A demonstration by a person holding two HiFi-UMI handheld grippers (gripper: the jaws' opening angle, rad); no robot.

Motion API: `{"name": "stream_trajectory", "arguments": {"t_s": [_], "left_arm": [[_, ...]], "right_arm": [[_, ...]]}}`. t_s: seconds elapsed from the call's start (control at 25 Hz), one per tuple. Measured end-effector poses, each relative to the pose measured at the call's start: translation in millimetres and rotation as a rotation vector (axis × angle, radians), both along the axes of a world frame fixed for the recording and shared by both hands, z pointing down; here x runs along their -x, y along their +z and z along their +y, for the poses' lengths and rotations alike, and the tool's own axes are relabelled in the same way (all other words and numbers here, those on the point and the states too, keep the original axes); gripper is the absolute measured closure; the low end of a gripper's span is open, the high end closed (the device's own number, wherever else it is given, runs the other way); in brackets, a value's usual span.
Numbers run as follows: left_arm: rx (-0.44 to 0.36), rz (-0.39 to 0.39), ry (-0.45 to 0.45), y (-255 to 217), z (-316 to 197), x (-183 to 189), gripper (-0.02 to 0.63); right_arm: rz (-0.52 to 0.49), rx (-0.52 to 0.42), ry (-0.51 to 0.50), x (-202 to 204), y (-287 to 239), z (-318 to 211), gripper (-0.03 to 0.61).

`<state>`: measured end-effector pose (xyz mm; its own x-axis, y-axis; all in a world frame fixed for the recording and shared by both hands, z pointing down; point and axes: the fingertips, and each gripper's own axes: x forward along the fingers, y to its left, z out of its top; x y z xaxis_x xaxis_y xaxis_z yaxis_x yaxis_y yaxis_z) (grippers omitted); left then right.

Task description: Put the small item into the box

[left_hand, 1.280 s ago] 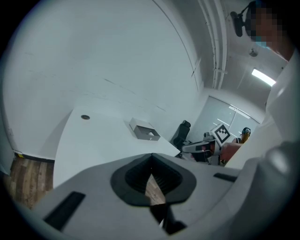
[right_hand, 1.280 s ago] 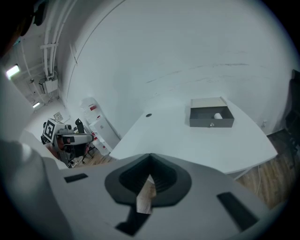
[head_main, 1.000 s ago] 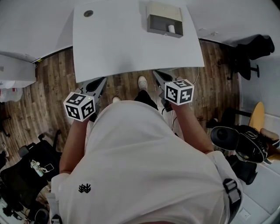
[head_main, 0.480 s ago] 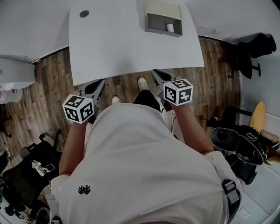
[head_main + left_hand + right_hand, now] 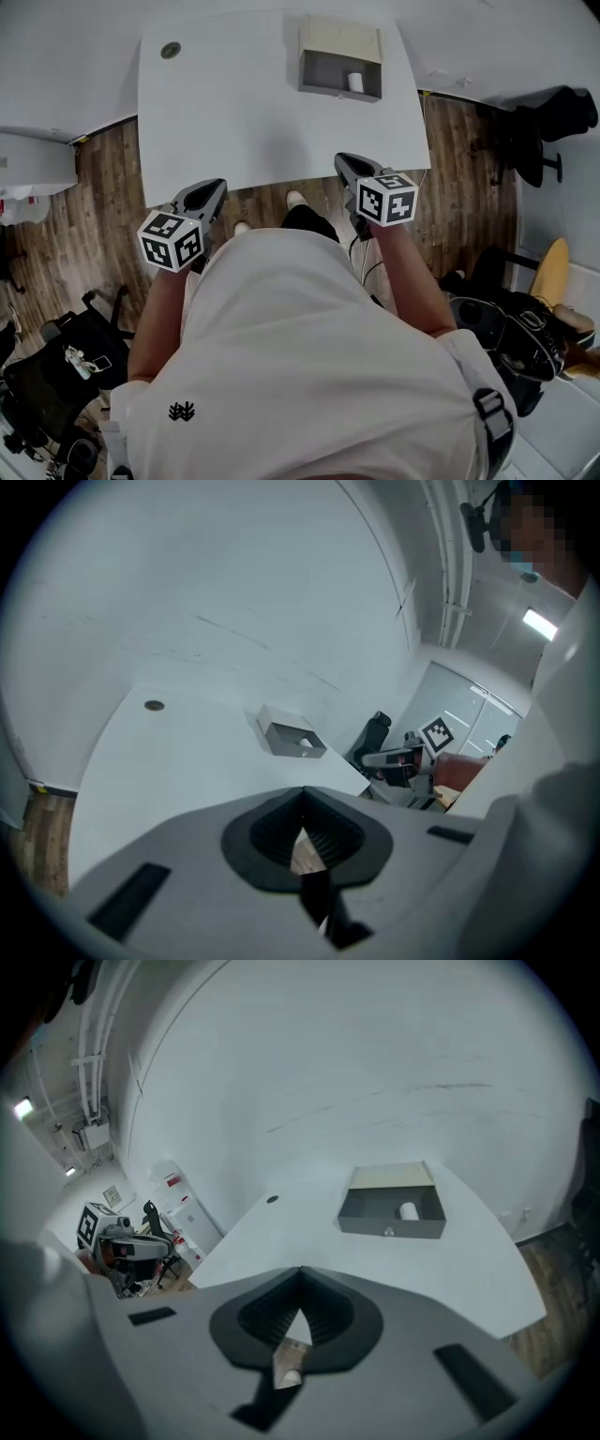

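Observation:
A grey open box stands at the far edge of the white table. A small white item lies inside it, toward the right. The same box and item show in the right gripper view, and smaller in the left gripper view as the box. My left gripper hangs over the floor just short of the table's near edge, jaws together and empty. My right gripper reaches the near edge, also shut with nothing in it.
A round cable hole sits at the table's far left corner. Wood floor surrounds the table. A black office chair stands to the right, another black chair to the lower left. White cabinets stand at the left.
The table has slid lower in the head view, so both grippers now sit closer to its near edge. The jaws of both have stayed together.

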<state>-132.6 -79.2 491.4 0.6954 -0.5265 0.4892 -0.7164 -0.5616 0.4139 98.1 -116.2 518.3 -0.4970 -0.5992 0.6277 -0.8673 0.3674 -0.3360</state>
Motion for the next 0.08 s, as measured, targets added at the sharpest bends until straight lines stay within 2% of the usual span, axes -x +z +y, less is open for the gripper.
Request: {"name": "stream_trajectory", "arguments": {"t_s": [0.08], "left_arm": [[0.008, -0.002, -0.007, 2.0, -4.4, -9.1, 0.606]], "right_arm": [[0.002, 0.013, 0.004, -13.2, 5.9, -10.2, 0.572]]}}
